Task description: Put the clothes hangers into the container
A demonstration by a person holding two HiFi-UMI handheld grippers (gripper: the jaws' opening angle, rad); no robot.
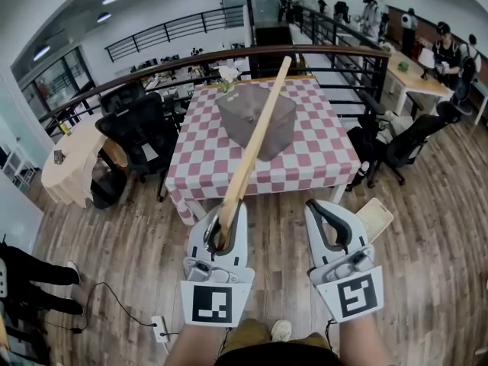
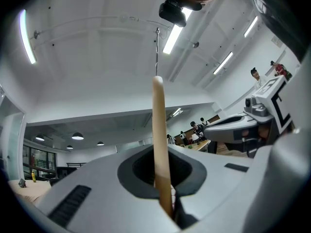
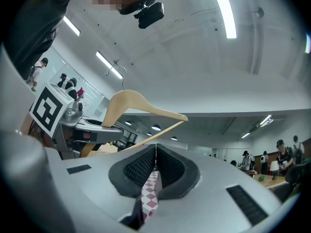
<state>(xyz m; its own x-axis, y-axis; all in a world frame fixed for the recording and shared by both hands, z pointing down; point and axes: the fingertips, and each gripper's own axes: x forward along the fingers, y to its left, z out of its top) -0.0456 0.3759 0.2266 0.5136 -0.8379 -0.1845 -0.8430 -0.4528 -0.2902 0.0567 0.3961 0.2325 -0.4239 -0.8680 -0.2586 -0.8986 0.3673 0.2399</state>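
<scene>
Pale wooden clothes hanger (image 1: 252, 139) | left gripper (image 1: 222, 227) clamped on one arm, lower centre | right gripper (image 1: 326, 218) closed, empty | risk: off-centre grip may let it swing, missing grey fabric container (image 1: 276, 124)

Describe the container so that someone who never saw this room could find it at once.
Find the table covered in red-and-white checks, just before the curved railing. Near its middle stands the container, a grey, fabric-looking box and the only large thing on that table.
</scene>
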